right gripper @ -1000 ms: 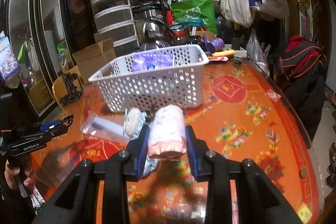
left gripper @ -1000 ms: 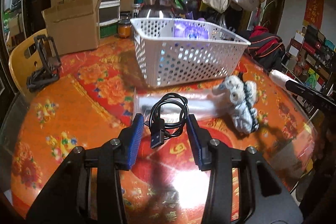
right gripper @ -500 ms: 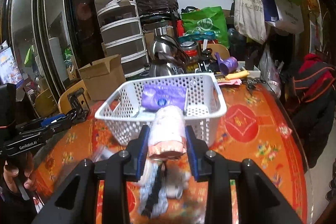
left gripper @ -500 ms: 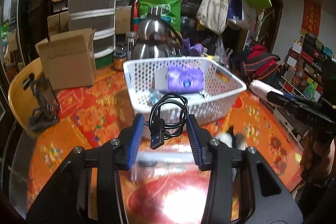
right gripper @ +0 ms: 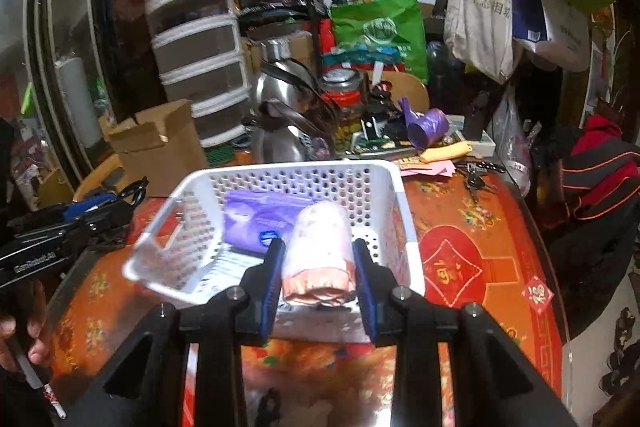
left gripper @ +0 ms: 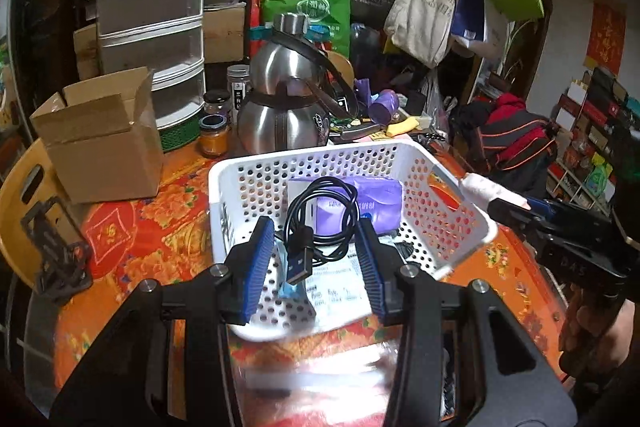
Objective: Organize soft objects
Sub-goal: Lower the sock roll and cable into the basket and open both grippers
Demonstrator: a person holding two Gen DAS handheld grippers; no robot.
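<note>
Purple packet (left gripper: pixel 360 205) already lies in the basket (left gripper: pixel 472 227); your left gripper (left gripper: pixel 316 251) clamps the cable (left gripper: pixel 320 219), right gripper (right gripper: pixel 318 267) clamps the roll (right gripper: pixel 320 247), neither dropped yet.

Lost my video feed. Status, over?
Left gripper holds black cable; right gripper holds pink roll. Both at white basket. Nothing blocking.

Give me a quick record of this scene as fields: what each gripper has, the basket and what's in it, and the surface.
left gripper: shut on coiled black USB cable, held above the basket
right gripper: shut on pink roll, at the basket's near edge
basket: white, perforated, on the table
basket contents: purple packet, a printed sheet under it
table: red and orange patterned cover
behind basket: steel kettle, cardboard box
</note>
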